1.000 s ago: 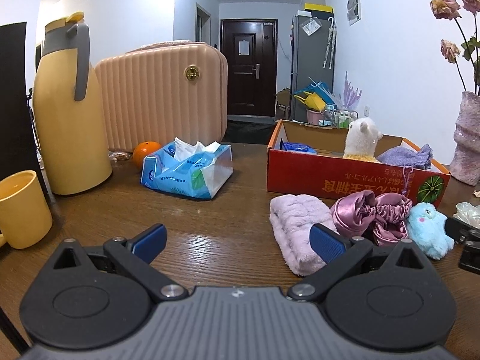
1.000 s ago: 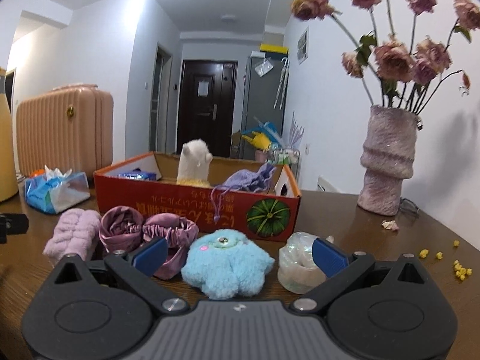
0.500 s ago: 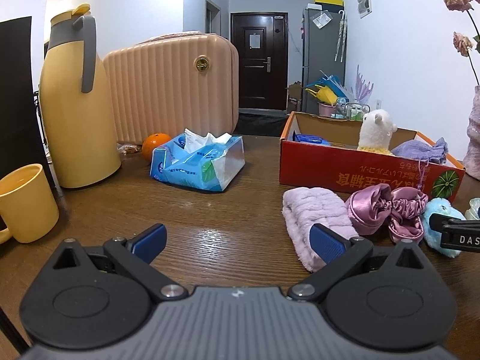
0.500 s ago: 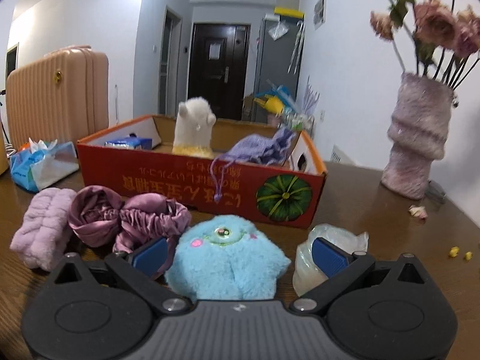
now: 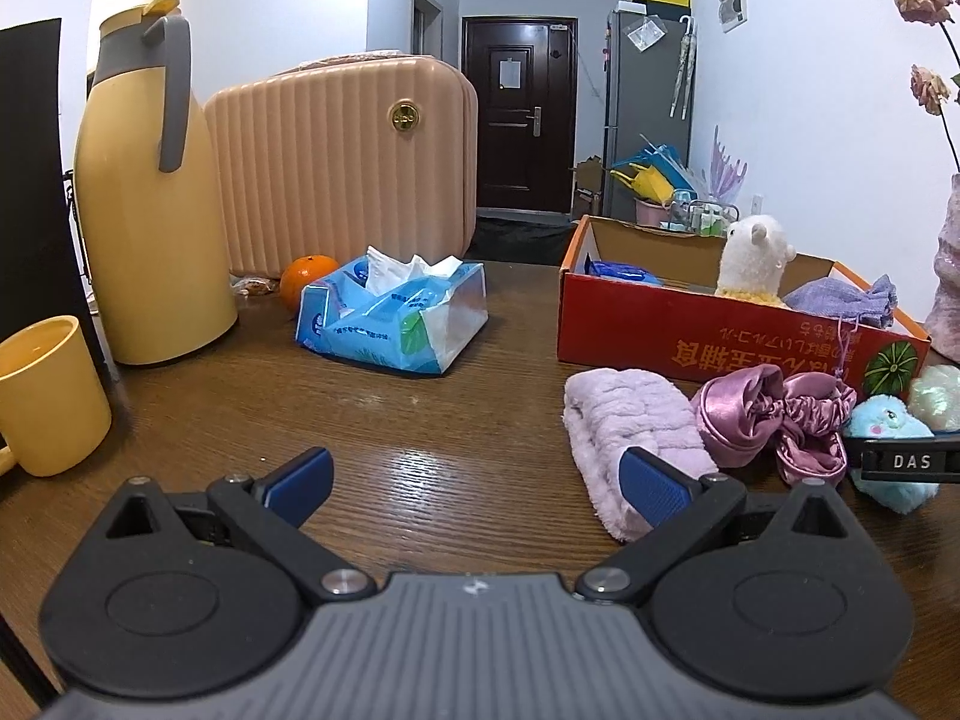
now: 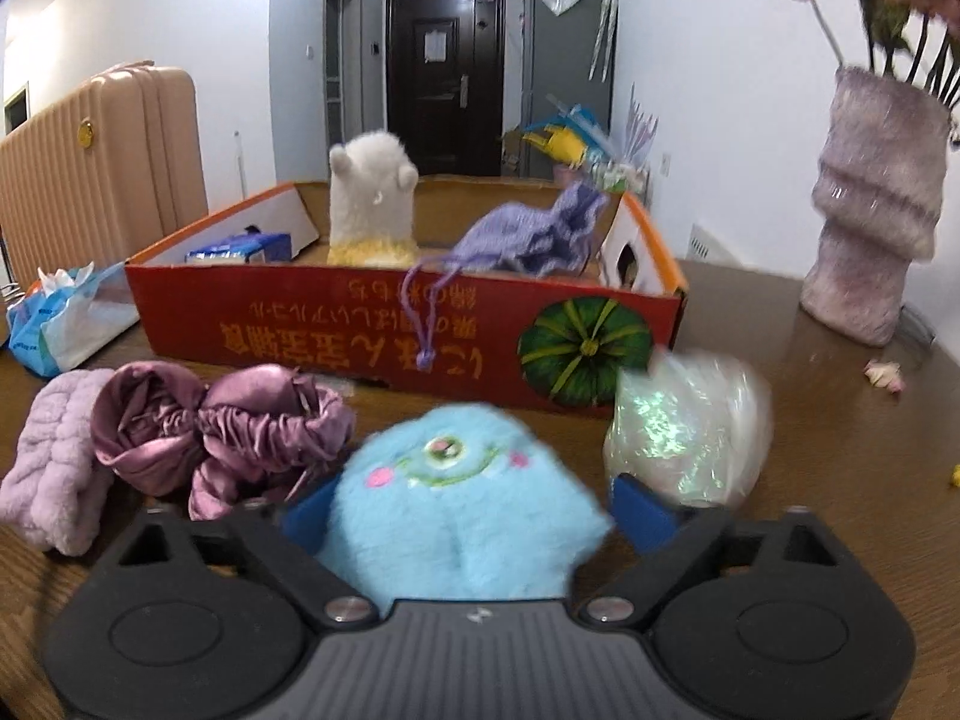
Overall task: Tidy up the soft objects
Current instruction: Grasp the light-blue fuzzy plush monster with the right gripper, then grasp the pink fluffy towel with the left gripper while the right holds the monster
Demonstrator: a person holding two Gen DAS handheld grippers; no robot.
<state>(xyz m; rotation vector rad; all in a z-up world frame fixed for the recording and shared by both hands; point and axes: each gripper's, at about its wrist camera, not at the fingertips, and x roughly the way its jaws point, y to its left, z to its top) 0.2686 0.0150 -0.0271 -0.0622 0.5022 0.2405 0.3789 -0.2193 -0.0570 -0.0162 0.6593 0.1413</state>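
Observation:
A blue plush toy (image 6: pixel 462 504) sits on the table between the fingers of my right gripper (image 6: pixel 474 510), which is still wide open around it. It also shows in the left wrist view (image 5: pixel 888 438). To its left lie a satin scrunchie (image 6: pixel 222 426) and a pink fluffy headband (image 6: pixel 48 462). An iridescent pouch (image 6: pixel 690 420) lies to its right. The red cardboard box (image 6: pixel 390 330) behind holds a white alpaca plush (image 6: pixel 372 204) and a purple drawstring bag (image 6: pixel 534 234). My left gripper (image 5: pixel 474 480) is open and empty, its right finger next to the headband (image 5: pixel 636 432).
A pink vase (image 6: pixel 870 210) with dried flowers stands at the right. A tissue pack (image 5: pixel 390 312), an orange (image 5: pixel 306 276), a yellow jug (image 5: pixel 150 204), a yellow mug (image 5: pixel 42 390) and a pink case (image 5: pixel 342 162) are on the left side.
My right gripper has moved forward, so the blue plush now sits deep between its fingers. The left gripper has drifted a little left and back.

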